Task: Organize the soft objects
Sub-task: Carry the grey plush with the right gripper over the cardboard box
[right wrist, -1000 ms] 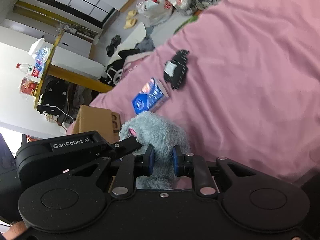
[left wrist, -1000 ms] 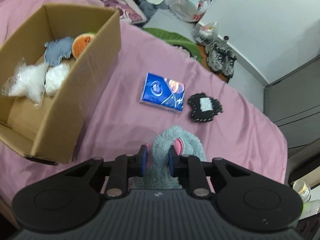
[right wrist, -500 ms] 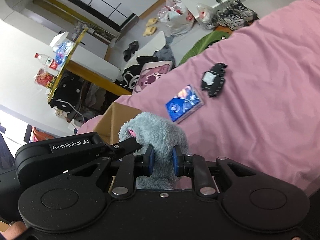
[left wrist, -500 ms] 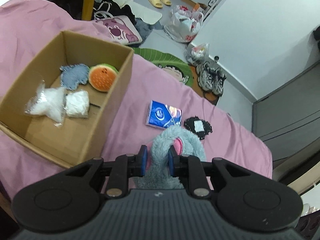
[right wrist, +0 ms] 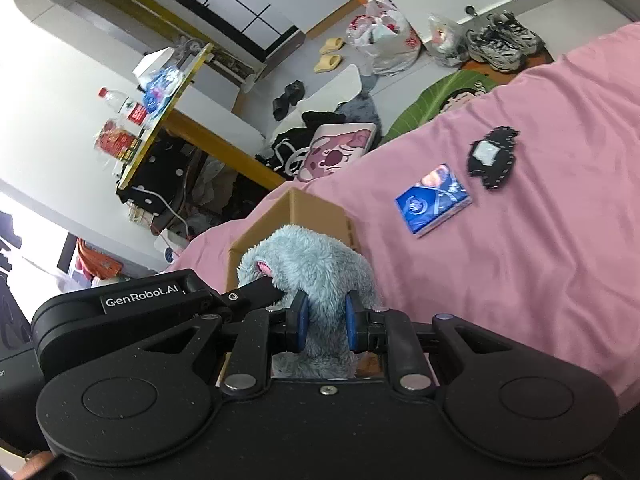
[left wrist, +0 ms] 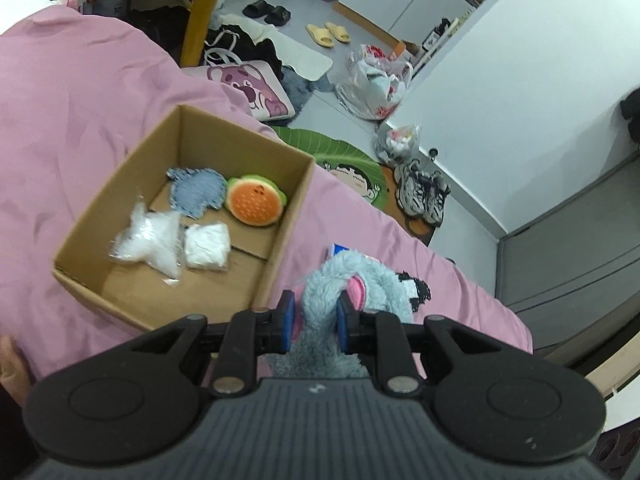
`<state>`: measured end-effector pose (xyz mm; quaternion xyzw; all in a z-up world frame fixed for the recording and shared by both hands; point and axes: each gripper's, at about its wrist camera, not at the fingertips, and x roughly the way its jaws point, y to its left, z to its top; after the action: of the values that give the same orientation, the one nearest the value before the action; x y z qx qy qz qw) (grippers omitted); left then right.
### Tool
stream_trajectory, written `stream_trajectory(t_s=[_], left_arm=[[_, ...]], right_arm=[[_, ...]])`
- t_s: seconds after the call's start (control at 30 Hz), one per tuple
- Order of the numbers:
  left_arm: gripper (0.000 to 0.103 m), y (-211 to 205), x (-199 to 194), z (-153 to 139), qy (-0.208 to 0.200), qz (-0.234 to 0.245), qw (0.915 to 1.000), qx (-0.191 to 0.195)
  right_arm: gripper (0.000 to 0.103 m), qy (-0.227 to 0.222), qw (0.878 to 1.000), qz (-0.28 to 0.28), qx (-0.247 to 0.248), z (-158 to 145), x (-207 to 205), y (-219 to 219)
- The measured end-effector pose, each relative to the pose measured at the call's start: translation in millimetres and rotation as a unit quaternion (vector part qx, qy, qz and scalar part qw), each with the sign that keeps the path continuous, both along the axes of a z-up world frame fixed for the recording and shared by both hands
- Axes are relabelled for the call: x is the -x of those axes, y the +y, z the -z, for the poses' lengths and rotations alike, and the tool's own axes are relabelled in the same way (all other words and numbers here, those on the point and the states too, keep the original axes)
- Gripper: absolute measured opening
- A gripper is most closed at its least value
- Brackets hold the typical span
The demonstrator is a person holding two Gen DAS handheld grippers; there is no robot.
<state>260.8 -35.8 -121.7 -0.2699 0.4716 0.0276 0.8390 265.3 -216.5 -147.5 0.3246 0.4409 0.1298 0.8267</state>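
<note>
Grey-blue shaggy plush, with a pink ear patch, is pinched from both sides: the left gripper (left wrist: 314, 316) is clamped on the plush toy (left wrist: 352, 280), its blue pads (left wrist: 287, 320) sunk into the pile, and the right gripper (right wrist: 324, 322) is likewise closed on the same toy (right wrist: 308, 264), seen held aloft above the bedding. Beneath it, a pink bedsheet (left wrist: 72, 120) of smooth, lightly creased cloth is recorded. Just beyond the left gripper stands an open rectangular cardboard box (left wrist: 288, 220); inside are noted two white crinkled plastic packets (left wrist: 148, 240), a flat denim-blue patch (left wrist: 198, 192) and a round orange plush with a green rim (left wrist: 256, 200). Further out on the sheet, a glossy blue tissue pack (right wrist: 434, 199) lies beside a black scalloped felt piece (right wrist: 494, 158) bearing a white centre; the two are near but apart. On the floor past the bed, grey trainers (left wrist: 422, 196) and yellow slippers (left wrist: 328, 34) are observed
</note>
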Motion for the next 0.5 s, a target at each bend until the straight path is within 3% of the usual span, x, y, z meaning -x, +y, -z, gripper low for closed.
stream_trajectory(t_s=[0.5], left_arm=[[0.020,61.5,12.3,-8.5,-0.012,-0.022,0.9996,0.013]], right_arm=[[0.018,-0.017,1.000,-0.020,0.008,-9.5,1.6,56.0]])
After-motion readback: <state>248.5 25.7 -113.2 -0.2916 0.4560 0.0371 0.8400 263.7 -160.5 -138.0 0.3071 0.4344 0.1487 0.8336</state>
